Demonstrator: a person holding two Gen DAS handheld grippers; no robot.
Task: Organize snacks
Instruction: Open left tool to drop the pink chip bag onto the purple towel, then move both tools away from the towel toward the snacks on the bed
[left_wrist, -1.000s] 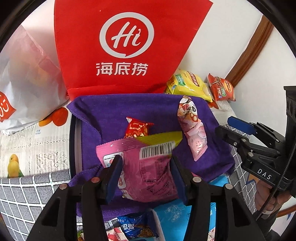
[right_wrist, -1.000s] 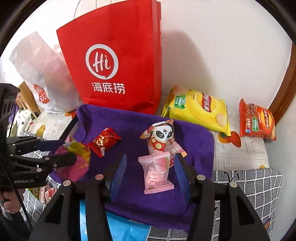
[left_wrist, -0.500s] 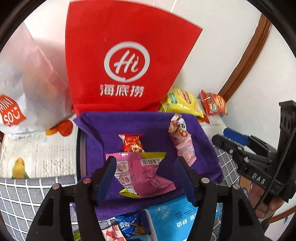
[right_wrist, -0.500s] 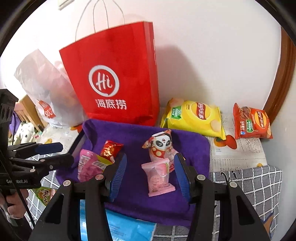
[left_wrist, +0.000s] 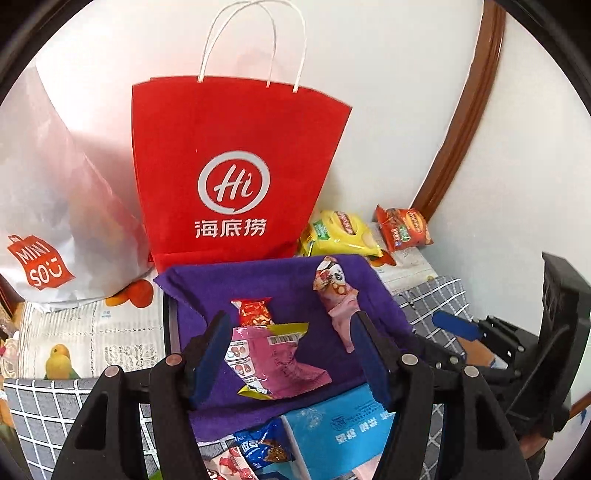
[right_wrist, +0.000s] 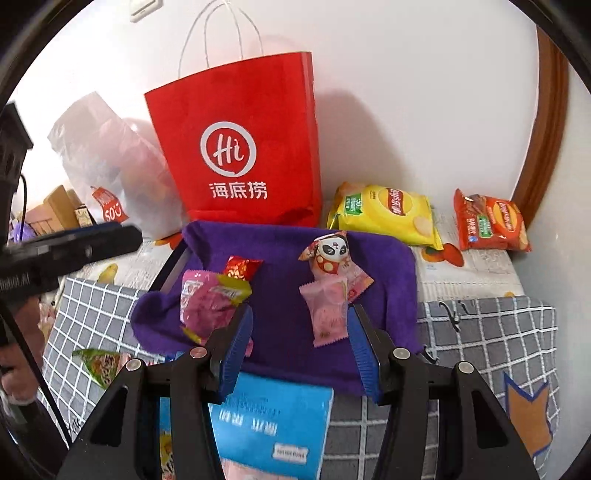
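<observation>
The left gripper (left_wrist: 291, 354) has let go; its fingers are wide open. The pink bag (left_wrist: 275, 363) now lies on the purple cloth (left_wrist: 295, 280), at 12 o'clock. The right gripper (right_wrist: 299, 345) is open too, probably free for the next snack.

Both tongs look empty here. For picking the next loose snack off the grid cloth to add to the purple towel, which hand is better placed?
Probably left. The green snack packet lies on the left tongs' side, beside the purple towel. The right tongs hang open over the towel, farther away.
</observation>
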